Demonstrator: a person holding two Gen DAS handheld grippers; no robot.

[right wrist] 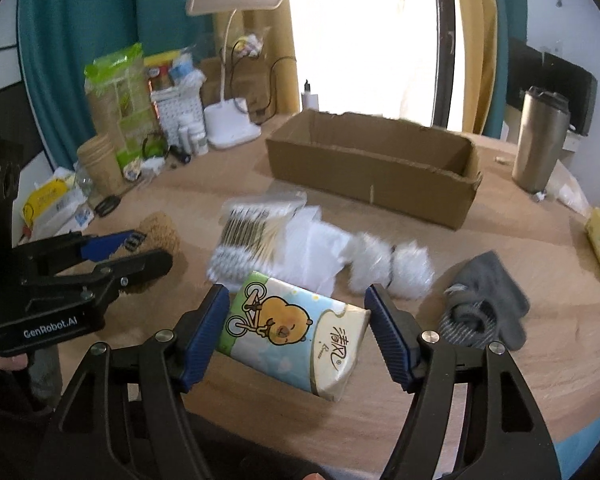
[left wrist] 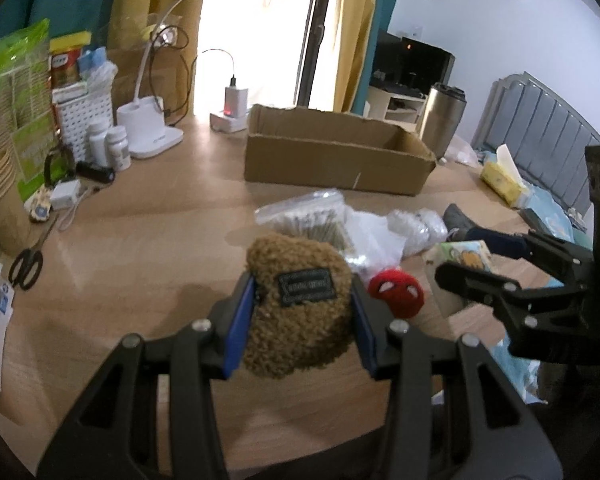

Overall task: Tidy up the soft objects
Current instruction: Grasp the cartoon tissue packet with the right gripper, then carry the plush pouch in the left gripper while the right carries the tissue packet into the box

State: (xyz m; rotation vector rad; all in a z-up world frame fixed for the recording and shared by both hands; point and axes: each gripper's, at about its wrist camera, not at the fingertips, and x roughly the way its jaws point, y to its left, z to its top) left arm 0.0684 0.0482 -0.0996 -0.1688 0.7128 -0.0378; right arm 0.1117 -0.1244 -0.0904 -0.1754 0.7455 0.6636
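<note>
My left gripper is shut on a brown fuzzy plush with a black label; it also shows in the right wrist view. A red plush ball lies just right of it. My right gripper is open, its jaws on either side of a cartoon-print tissue pack that lies on the table; the left pad touches it and the right pad stands apart. The open cardboard box stands behind, also in the left wrist view. A grey sock lies to the right.
A bag of cotton swabs and clear plastic wrap lie mid-table. A steel tumbler stands at the right, a white desk lamp and bottles at the back left, scissors at the left and a yellow tissue pack at the right.
</note>
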